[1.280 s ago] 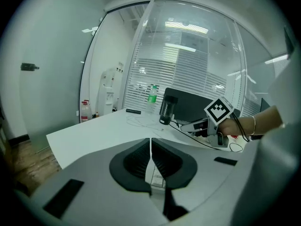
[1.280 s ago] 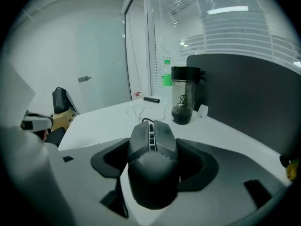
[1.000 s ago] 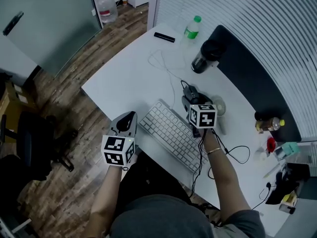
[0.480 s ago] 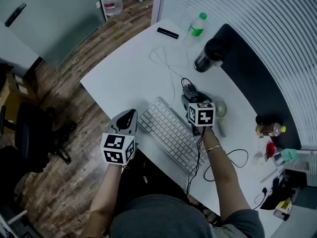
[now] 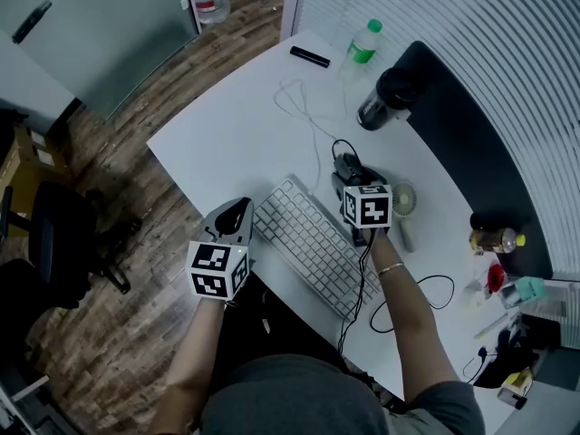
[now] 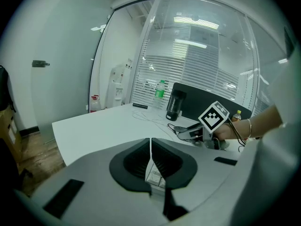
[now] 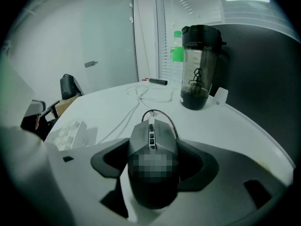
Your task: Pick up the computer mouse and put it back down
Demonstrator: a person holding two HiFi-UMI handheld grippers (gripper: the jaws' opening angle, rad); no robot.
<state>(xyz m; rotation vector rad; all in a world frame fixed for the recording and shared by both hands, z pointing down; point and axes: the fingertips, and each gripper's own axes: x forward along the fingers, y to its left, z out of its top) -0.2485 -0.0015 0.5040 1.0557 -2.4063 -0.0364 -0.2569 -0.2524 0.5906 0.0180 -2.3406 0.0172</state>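
At the white counter (image 5: 227,134), beside the keyboard (image 5: 313,243), the right claw (image 7: 153,164) pinches the computer mouse (image 7: 151,138) by its flanks. The left claw (image 6: 150,160) is pressed together, empty. The mouse seems light, rigid and slick, tethered by its cord (image 7: 162,114).

The left gripper (image 5: 233,214) sits lower left of centre in the head view. Its jaws are pressed together with nothing between them, at the end of a bare left forearm (image 5: 195,352) rising from the bottom edge. The right gripper (image 5: 349,178), just right of centre, has its jaws clamped on both sides of the computer mouse (image 7: 153,149), with the right forearm (image 5: 408,320) stretched farther up the frame.
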